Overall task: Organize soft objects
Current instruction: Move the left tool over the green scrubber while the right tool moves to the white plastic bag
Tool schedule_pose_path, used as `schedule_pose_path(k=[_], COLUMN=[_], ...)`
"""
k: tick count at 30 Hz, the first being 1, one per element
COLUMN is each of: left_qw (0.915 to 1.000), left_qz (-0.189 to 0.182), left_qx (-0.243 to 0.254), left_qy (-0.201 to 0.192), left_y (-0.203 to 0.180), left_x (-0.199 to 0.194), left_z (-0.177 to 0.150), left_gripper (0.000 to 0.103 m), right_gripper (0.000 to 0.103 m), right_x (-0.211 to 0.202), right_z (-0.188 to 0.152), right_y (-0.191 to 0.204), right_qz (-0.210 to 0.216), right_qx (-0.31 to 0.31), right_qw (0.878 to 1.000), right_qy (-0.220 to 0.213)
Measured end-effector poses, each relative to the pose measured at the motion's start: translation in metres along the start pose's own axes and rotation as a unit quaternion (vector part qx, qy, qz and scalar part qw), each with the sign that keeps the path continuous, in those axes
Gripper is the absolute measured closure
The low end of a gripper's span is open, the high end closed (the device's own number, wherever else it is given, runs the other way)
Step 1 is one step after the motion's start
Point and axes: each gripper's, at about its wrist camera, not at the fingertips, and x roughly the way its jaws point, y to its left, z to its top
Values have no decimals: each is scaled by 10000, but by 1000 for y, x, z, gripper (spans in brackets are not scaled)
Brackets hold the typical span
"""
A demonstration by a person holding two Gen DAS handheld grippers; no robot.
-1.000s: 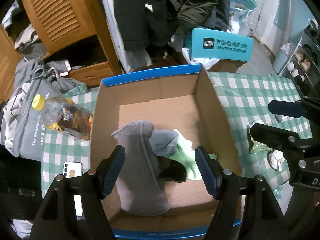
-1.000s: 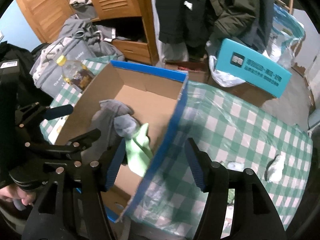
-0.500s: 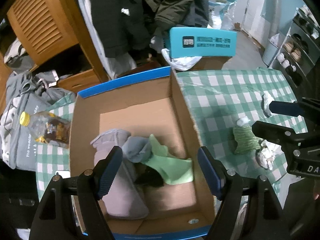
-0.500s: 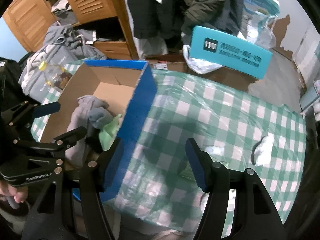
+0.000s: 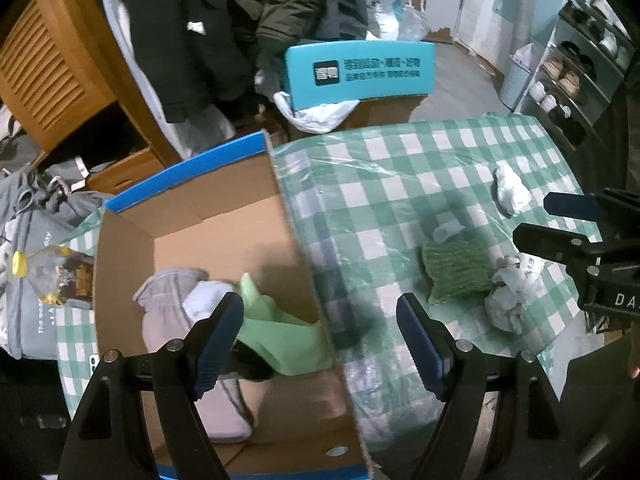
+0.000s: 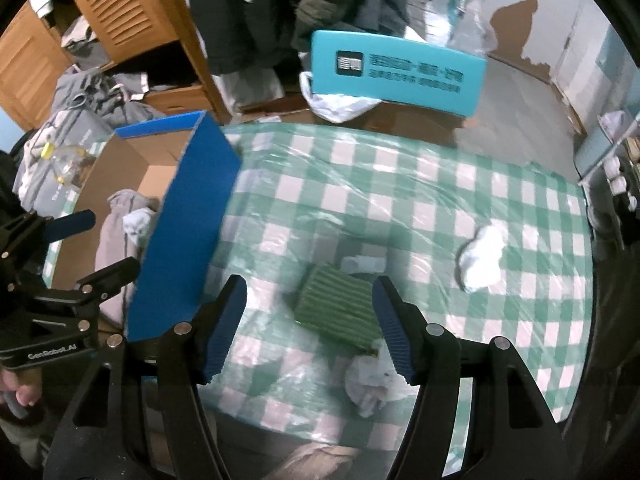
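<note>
- While both grippers hang above the table [image 6: 400, 184] with its green-and-white checked cloth, the left gripper [image 5: 320, 336] has its fingers spread wide and grips nothing; it straddles the right wall of the cardboard box [image 5: 304, 264].
- The right gripper [image 6: 308, 320] is likewise spread wide and empty, poised over the dark green ribbed cloth [image 6: 340, 308], which lies flat on the cloth-covered table near its front edge.
- The cardboard box, blue on the outside, takes up the table's left part. Inside it lie a grey sock-like piece [image 5: 168, 320], a light blue-grey bundle [image 5: 204, 300] and a light green cloth [image 5: 280, 336], all bunched together toward the box's front.
- A crumpled white piece [image 6: 372, 384] rests touching the front corner of the dark green ribbed cloth; a second white wad [image 6: 484, 252] sits well apart, toward the table's right edge.
- A small pale item [image 6: 364, 264] lies just behind the green cloth; what it is cannot be told.
- A plastic bottle [image 5: 56, 276] with a yellow cap lies by the box's left wall.
</note>
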Motion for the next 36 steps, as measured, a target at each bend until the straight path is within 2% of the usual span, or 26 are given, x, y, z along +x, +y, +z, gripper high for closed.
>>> schedule_pose_path(k=[11,22,30,36], left_qw=[9995,9981,9969,9966], left_qz=[-162,-316,-509,-498], left_qx=[245,381,286,254], left_qy=[147,354,533,608], left_y=[-40,-71,-79,-82], left_x=[18,39,54,65], left_z=[5,1,1,1], left_gripper=[23,22,22,22], right_gripper=[38,38,38,38], right_x=[4,26,49,67], right_z=[-21,-48,-59,-63], right_y=[-38,-70,-76,-81], right_qz=[-188,-395,-486,-575], right_qx=[337,757,888,990], right_qw=[9991,9949,9918,9889], right_qy=[153,536,780,949])
